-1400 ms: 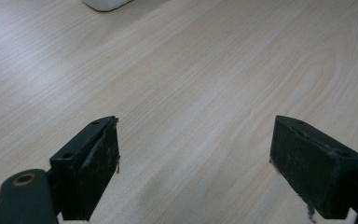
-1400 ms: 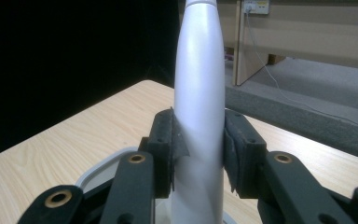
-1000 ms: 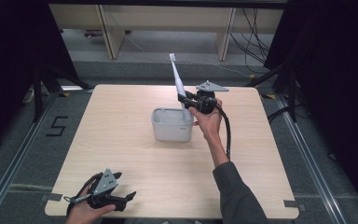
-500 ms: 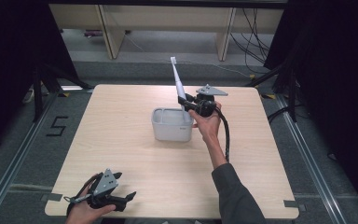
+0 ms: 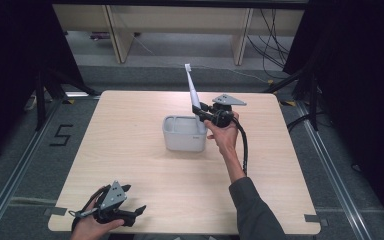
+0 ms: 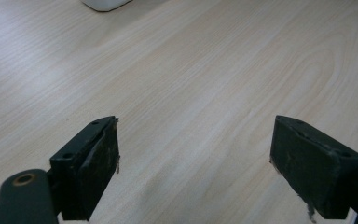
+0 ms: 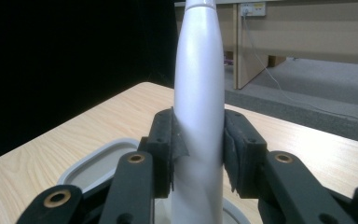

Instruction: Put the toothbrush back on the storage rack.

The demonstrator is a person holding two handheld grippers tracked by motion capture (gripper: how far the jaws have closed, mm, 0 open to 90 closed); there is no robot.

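A tall white electric toothbrush (image 5: pixel 193 93) stands nearly upright, its lower end inside a light grey holder cup (image 5: pixel 181 135) at the table's middle. My right gripper (image 5: pixel 203 113) is shut on the toothbrush handle (image 7: pixel 198 93) just above the cup's right rim (image 7: pixel 91 163); both pads press its sides. My left gripper (image 5: pixel 136 212) rests at the table's near left edge, held in a hand. Its jaws stand wide apart over bare wood, nothing between them (image 6: pixel 196 158).
The light wood table (image 5: pixel 130 150) is ringed by a grey floor with a metal rail on each side. Wooden shelving legs (image 5: pixel 240 35) and cables lie beyond the far edge. A corner of the white cup (image 6: pixel 105 3) shows far ahead of the left gripper.
The right gripper and toothbrush have shifted very slightly, the brush standing a little more upright over the cup. The left gripper has not moved.
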